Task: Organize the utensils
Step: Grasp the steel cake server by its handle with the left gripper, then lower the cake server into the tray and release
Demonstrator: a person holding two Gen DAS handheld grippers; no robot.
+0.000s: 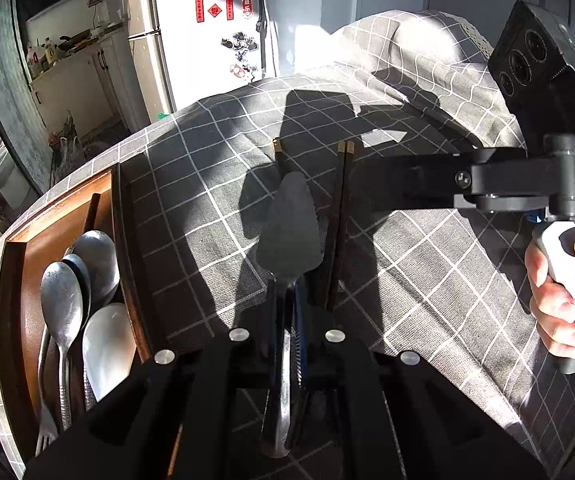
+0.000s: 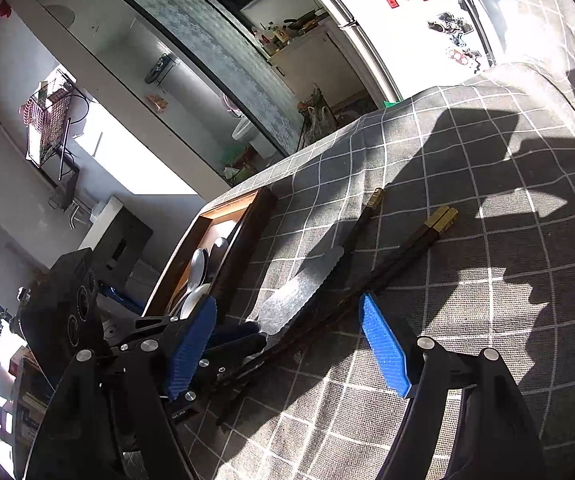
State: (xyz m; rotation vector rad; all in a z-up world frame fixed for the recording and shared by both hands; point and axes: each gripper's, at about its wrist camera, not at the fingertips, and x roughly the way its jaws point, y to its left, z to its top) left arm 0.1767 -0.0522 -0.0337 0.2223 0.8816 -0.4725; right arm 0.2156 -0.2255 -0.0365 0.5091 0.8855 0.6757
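The left gripper is clamped on the handle of a cake server, whose flat, pointed blade lies forward on the grey checked tablecloth. Dark chopsticks with gold-coloured ends lie just beside the blade on its right, and another seems to run under the blade, though shadow makes that hard to confirm. To the left sits a wooden tray holding several spoons. The right gripper hangs over the chopsticks with its blue pads standing wide apart, holding nothing. A hand grips its handle in the left wrist view.
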